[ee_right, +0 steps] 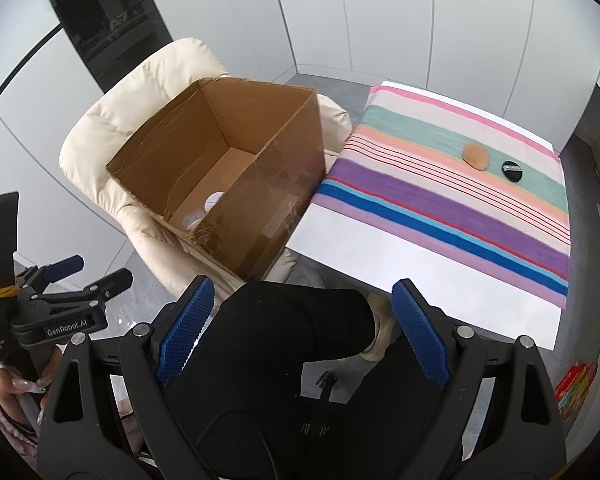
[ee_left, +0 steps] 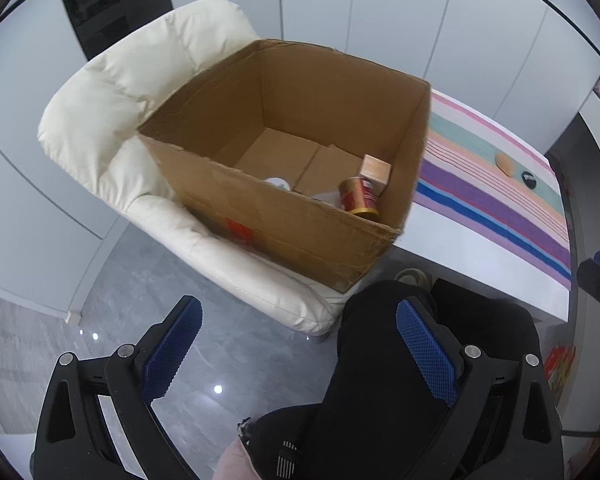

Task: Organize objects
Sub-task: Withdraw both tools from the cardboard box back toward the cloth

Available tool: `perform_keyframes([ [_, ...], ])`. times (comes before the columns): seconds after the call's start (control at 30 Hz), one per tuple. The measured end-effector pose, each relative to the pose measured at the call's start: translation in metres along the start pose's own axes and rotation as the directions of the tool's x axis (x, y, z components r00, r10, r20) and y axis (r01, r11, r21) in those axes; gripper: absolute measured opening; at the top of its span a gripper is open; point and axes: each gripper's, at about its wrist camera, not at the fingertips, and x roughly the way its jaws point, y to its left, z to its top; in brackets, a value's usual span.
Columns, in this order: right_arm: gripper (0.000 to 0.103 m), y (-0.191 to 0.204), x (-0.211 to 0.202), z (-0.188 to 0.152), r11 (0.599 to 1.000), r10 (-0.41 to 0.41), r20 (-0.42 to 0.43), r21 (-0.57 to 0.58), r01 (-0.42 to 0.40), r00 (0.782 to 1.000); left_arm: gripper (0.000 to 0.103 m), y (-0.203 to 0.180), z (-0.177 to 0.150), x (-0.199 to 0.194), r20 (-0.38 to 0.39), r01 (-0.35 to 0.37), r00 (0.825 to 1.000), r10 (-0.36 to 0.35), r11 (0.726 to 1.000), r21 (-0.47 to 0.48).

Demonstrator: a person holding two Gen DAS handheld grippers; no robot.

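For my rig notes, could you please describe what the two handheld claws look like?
Both match: the right claw and the left claw have black angular frames, silver rivets and blue ribbed pads. The left claw's body reads "GenRobot.AI", with yellow cord wound on its handle.

Two fisheye views, each looking steeply down past its own blue-padded fingers. The left wrist camera sits near the open cardboard box (ee_left: 284, 152) on a cream armchair (ee_left: 140, 92), seeing inside. The right wrist camera sits farther right, facing box and striped cloth (ee_right: 452, 184) on the bench (ee_right: 400, 256). Both share box, armchair, cloth.
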Motion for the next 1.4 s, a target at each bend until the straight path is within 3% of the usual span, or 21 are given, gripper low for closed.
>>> perform_keyframes([
  [0.43,0.092,-0.066,-0.015,-0.012,0.988,-0.059,0.022,0.142,0.056,0.998,0.099,-0.065,0.013,0.009,0.003,0.047,0.999,-0.047,0.99,0.137],
  [0.83,0.092,-0.157,-0.042,-0.043,0.932,-0.168,0.021,0.329,0.152,0.986,0.099,-0.168,0.019,0.01,-0.007,0.141,0.989,-0.147,0.929,0.342],
  [1.2,0.092,-0.23,-0.055,-0.067,0.852,-0.27,-0.003,0.464,0.241,0.963,0.099,-0.235,0.033,0.023,-0.079,0.221,0.975,-0.207,0.893,0.393],
  [1.3,0.092,-0.241,-0.054,-0.065,0.846,-0.325,0.009,0.449,0.286,0.946,0.099,-0.249,0.038,0.028,-0.066,0.211,0.977,-0.202,0.894,0.396],
  [1.4,0.092,-0.251,-0.047,-0.061,0.85,-0.33,0.032,0.445,0.282,0.944,0.099,-0.265,0.046,0.034,-0.065,0.208,0.978,-0.199,0.891,0.403],
])
